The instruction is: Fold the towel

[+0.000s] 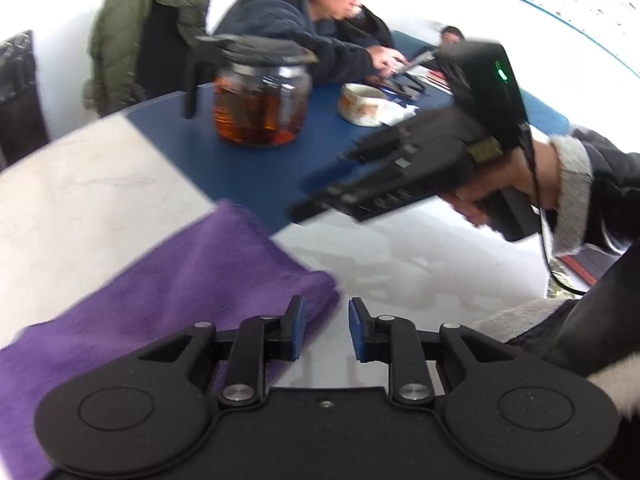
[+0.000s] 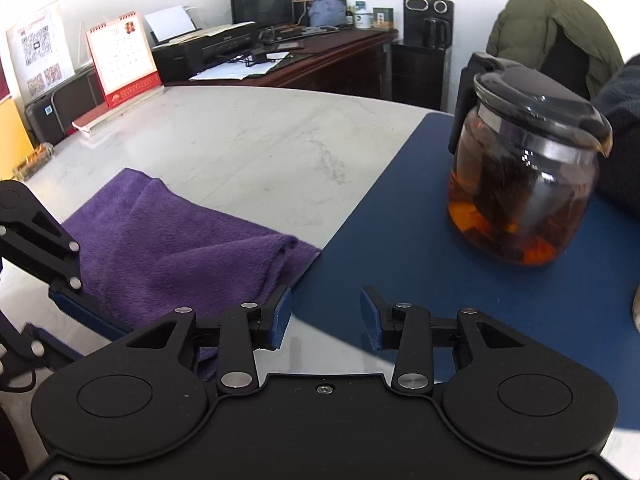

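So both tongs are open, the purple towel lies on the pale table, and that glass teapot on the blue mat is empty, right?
Not quite: the glass teapot is not empty. The right wrist view shows amber tea filling its lower part. The rest holds: both tongs, left and right, are open, and the purple towel lies on the pale table.

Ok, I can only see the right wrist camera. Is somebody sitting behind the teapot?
Observer: Yes. The left wrist view shows a man in a dark jacket seated behind the teapot.
Operator: Is anything else near it?
Observer: A pale round bowl sits on the blue surface beside it.
Operator: Is my gripper touching the towel?
Observer: No. From the left, the right gripper hangs in the air beyond the purple towel, clear of it.
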Demonstrator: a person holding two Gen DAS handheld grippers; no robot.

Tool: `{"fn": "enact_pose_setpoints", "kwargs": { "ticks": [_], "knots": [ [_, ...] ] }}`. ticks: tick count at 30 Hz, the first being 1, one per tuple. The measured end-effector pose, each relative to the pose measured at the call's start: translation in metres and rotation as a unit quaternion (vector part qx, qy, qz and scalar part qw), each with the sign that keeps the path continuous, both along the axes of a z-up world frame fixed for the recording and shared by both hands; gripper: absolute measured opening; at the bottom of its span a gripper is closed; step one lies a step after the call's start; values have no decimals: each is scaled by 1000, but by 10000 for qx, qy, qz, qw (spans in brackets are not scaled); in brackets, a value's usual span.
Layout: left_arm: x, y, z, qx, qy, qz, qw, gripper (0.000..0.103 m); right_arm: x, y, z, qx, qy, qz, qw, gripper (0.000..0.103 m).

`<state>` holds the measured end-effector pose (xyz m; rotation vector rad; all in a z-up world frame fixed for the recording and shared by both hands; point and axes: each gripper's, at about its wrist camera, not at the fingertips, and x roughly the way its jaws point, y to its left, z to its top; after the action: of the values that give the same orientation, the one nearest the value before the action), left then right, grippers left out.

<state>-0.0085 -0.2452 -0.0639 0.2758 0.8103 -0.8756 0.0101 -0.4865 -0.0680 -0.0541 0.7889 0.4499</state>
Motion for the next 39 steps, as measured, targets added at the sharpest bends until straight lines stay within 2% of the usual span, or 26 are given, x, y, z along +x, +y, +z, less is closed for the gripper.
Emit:
{"fn": "enact_pose_setpoints", "kwargs": {
  "ticks": [2, 5, 8, 13, 20, 26, 31, 33, 36, 39],
  "knots": [
    [7, 28, 1, 297, -103, 510, 9982, 29, -4, 10, -4, 2, 155, 7, 9999, 38],
    [27, 69, -9, 557, -150, 1129, 9919, 29, -8, 32, -10, -371, 175, 117, 9991, 38],
    [41, 96, -23, 718, -108, 1334, 9884, 29, -8, 55, -13, -633, 186, 178, 9977, 38],
    [44, 121, -41, 733, -107, 1103, 9911, 30, -8, 91, -14, -833, 296, 135, 9960, 38],
    [32, 172, -45, 572, -180, 646, 9961, 31, -8, 138, -14, -929, 486, 54, 9945, 37],
    [24, 242, -41, 774, -61, 930, 9926, 35, -8, 178, -14, -1011, 648, -16, 9928, 38],
    [22, 261, -31, 1035, -53, 1389, 9849, 35, -8, 204, -5, -759, 757, 172, 9941, 38],
    [21, 259, -25, 990, -61, 1514, 9835, 35, -8, 214, -1, -653, 800, 251, 9943, 38],
    [21, 251, -21, 938, 9, 1646, 9819, 36, 4, 193, 14, -13, 766, -45, 9971, 39],
    [22, 246, -26, 1108, 111, 1557, 9815, 36, 22, 171, 15, 557, 913, -326, 9937, 40]
  ]
}}
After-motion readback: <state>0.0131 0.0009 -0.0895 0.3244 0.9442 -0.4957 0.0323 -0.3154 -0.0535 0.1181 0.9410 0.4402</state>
